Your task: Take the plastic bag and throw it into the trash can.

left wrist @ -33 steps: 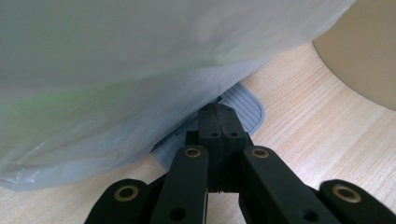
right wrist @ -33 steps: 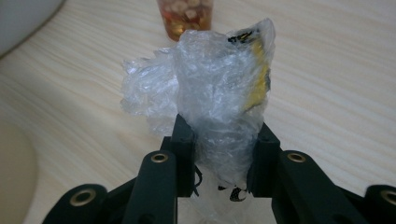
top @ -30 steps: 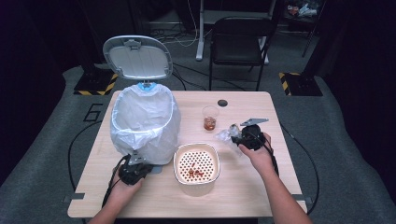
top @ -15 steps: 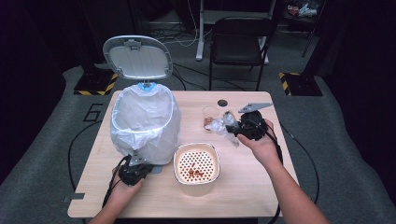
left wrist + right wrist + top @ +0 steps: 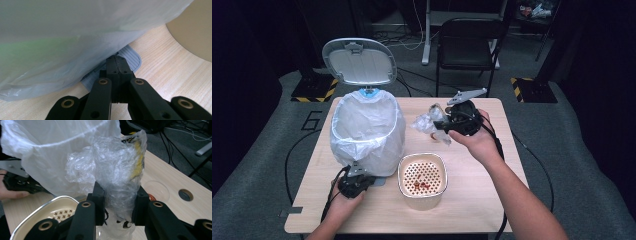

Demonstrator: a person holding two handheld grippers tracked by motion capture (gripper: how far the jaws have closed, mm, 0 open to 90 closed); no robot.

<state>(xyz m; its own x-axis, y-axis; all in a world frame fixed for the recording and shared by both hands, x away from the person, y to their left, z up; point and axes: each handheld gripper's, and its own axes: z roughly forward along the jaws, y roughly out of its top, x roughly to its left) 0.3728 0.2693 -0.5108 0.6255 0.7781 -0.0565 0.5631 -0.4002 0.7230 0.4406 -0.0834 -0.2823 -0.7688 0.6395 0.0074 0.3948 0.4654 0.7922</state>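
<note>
Your right gripper [image 5: 439, 125] clamps the crumpled wrapper [image 5: 117, 177] at frame centre, your left gripper [image 5: 116, 66], jaws closed, presses the pedal [image 5: 130, 58]; carry it over the bin [image 5: 367, 130] at left.

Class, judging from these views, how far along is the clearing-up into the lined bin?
Done: the bin lid stands open, with the left gripper shut against the grey pedal. In hand: the right gripper clamps a crumpled clear plastic wrapper, lifted off the table, short of the white-lined bin. Left: dropping it in; red scraps remain in the cream perforated bowl.
</note>
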